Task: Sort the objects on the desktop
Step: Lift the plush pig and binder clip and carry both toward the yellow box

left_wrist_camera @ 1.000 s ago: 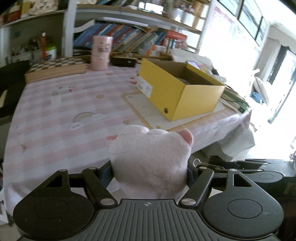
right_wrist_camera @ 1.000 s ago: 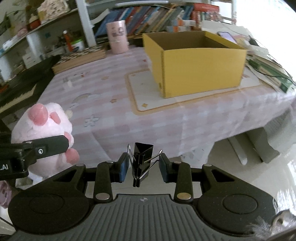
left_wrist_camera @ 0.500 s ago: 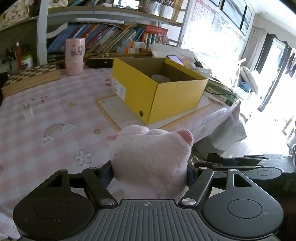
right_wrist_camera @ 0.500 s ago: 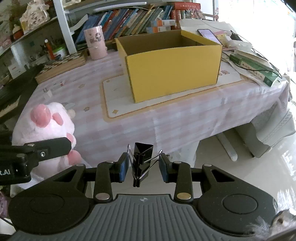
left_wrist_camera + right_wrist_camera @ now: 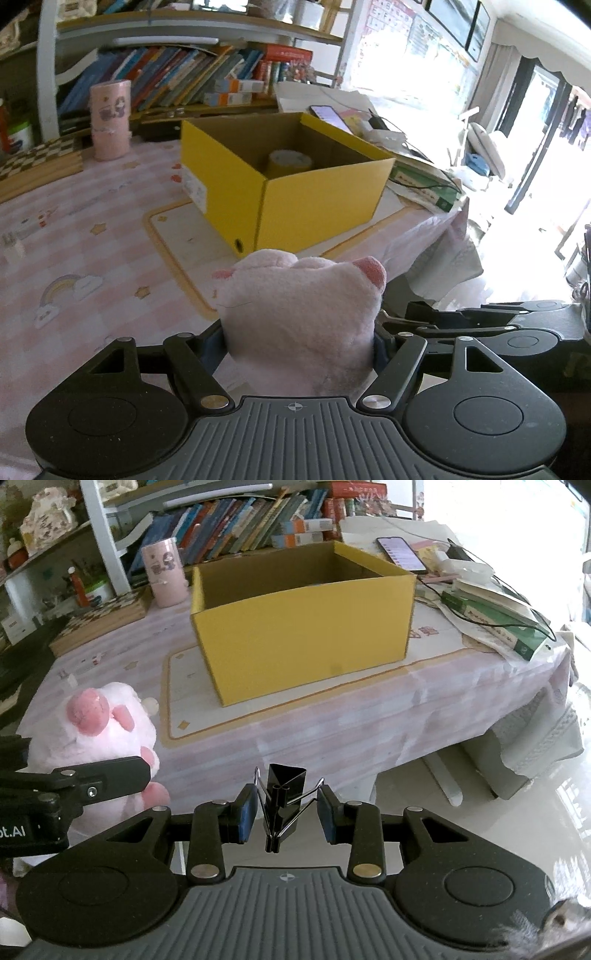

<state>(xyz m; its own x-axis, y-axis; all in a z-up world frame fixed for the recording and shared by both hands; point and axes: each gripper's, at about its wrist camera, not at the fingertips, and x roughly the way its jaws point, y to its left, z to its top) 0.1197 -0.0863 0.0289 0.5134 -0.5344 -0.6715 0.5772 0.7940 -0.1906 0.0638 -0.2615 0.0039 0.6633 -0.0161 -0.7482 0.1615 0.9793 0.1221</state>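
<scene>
My left gripper is shut on a pink plush pig and holds it in the air in front of the table. The pig also shows at the left of the right wrist view. My right gripper is shut on a black binder clip, held by its wire handles. An open yellow cardboard box stands on a mat ahead of both grippers; it also shows in the right wrist view. A roll of tape lies inside the box.
The table has a pink checked cloth. A pink cup and a chessboard stand at the back left. Books, papers, a phone and cables lie right of the box. Bookshelves stand behind. The floor lies to the right.
Both grippers have moved closer to the yellow box and risen a little; the box interior with the tape roll now shows in the left view. Both grips are unchanged.
</scene>
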